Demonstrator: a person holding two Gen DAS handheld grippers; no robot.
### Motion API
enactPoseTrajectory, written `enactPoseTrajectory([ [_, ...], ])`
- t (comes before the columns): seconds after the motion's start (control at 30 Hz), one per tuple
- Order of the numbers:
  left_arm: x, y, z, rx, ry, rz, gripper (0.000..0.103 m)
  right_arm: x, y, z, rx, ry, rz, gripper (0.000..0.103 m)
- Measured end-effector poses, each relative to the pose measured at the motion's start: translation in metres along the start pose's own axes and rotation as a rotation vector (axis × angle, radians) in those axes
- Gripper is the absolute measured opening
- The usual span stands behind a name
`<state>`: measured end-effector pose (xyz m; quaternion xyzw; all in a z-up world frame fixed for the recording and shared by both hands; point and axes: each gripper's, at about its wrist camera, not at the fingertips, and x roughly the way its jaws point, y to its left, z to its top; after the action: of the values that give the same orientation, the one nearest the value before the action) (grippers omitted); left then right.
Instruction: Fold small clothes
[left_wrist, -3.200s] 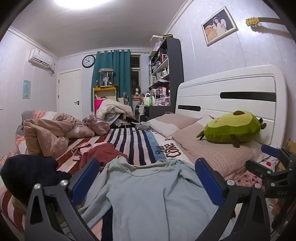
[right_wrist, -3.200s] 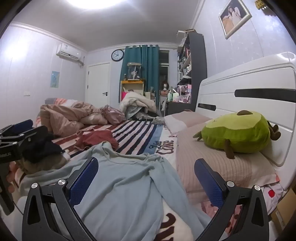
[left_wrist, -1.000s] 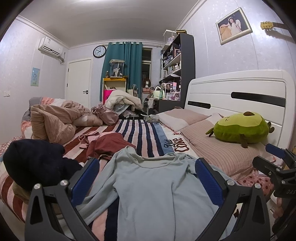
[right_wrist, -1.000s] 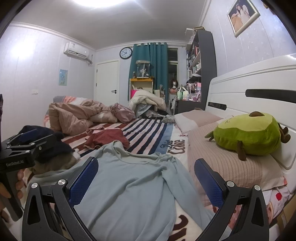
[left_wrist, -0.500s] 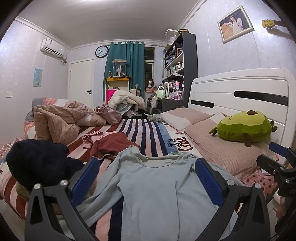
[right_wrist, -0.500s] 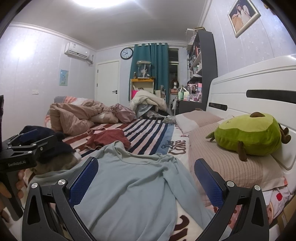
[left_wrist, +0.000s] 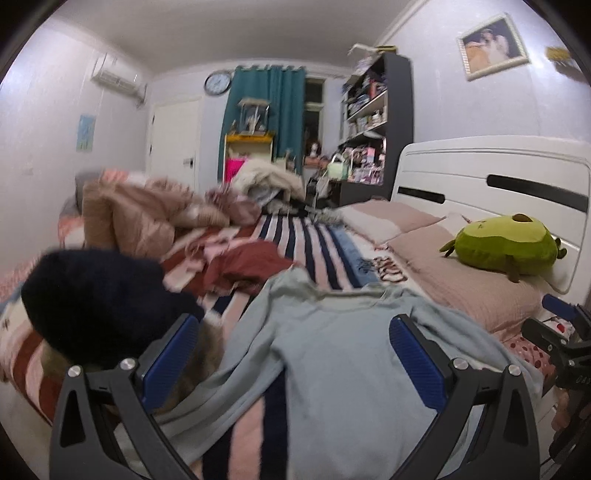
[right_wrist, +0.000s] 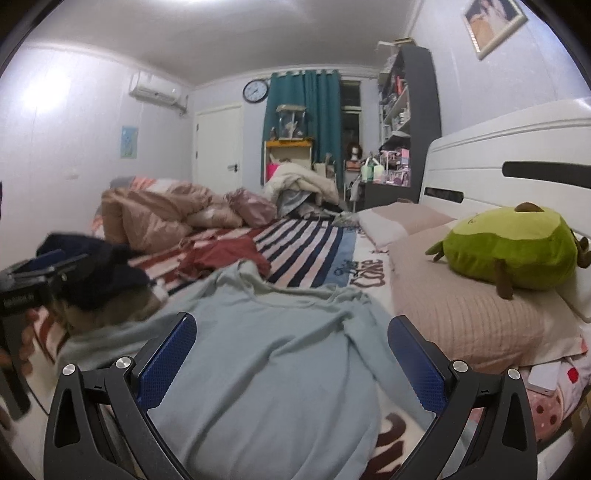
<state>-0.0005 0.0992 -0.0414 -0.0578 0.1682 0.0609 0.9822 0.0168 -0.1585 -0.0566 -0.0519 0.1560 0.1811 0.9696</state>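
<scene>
Lying spread out on the striped bedspread (left_wrist: 295, 251), the pale blue long-sleeved top (left_wrist: 343, 369) sits neckline away from both cameras, sleeves trailing to either side. The left gripper (left_wrist: 291, 354) hovers over it with both blue pads wide apart and nothing between them; the right gripper (right_wrist: 291, 354) is likewise released, its jaws spread above the top's body.

Readable writing is scarce: dark script on the bedspread (right_wrist: 364, 271) looks like "Love" in the right wrist view (the line above it is too distorted to read), while the left view blurs it entirely. White lettering on the left gripper's body (right_wrist: 22, 295) is too smeared to make out.

Only the right view shows a white box (right_wrist: 543, 376) below the pink pillow (right_wrist: 465, 310); only the left view shows the right gripper (left_wrist: 565, 332) at the frame's edge. A green avocado plush (left_wrist: 506, 249) rests on the pillow, and a dark navy garment (left_wrist: 96, 295) lies heaped left of the top.
</scene>
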Motion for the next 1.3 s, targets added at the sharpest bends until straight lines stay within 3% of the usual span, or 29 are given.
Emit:
enactPoseTrajectory([
  [0.1,0.008,0.033,-0.014,-0.054,0.047,0.011,0.102,0.005,0.004,-0.008,-0.003,0.028,0.011,0.103],
  [0.2,0.017,0.057,-0.032,-0.075,0.098,0.029,0.095,0.015,0.007,-0.016,0.000,0.077,0.040,0.103],
  [0.3,0.032,0.078,-0.060,-0.092,0.185,0.027,0.078,0.023,0.009,-0.022,-0.016,0.108,0.030,0.103],
  [0.37,0.046,0.087,-0.079,-0.099,0.247,0.031,0.053,0.028,0.010,-0.026,-0.011,0.131,0.030,0.103],
  [0.47,0.062,0.097,-0.100,-0.087,0.307,0.091,0.052,0.036,0.011,-0.031,0.003,0.158,0.037,0.103],
  [0.6,0.069,0.114,-0.110,-0.070,0.315,0.184,0.052,0.041,0.016,-0.035,-0.009,0.183,0.042,0.103],
  [0.7,0.072,0.123,-0.113,-0.055,0.340,0.185,0.062,0.041,0.018,-0.038,-0.017,0.195,0.038,0.103],
  [0.8,0.083,0.130,-0.123,-0.051,0.391,0.193,0.063,0.042,0.018,-0.037,-0.011,0.199,0.040,0.103],
  [0.9,0.087,0.130,-0.130,-0.095,0.383,0.197,0.061,0.040,0.021,-0.037,-0.030,0.187,0.029,0.103],
  [1.0,0.084,0.123,-0.132,-0.085,0.369,0.191,0.036,0.040,0.023,-0.036,-0.029,0.184,0.027,0.103],
  [1.07,0.082,0.114,-0.132,-0.059,0.372,0.176,0.011,0.038,0.024,-0.036,-0.023,0.185,0.030,0.103],
  [1.1,0.082,0.110,-0.131,-0.049,0.372,0.163,0.007,0.037,0.024,-0.036,-0.019,0.184,0.032,0.103],
  [1.3,0.064,0.086,-0.103,-0.037,0.303,0.113,0.006,0.033,0.023,-0.036,-0.007,0.175,0.040,0.103],
])
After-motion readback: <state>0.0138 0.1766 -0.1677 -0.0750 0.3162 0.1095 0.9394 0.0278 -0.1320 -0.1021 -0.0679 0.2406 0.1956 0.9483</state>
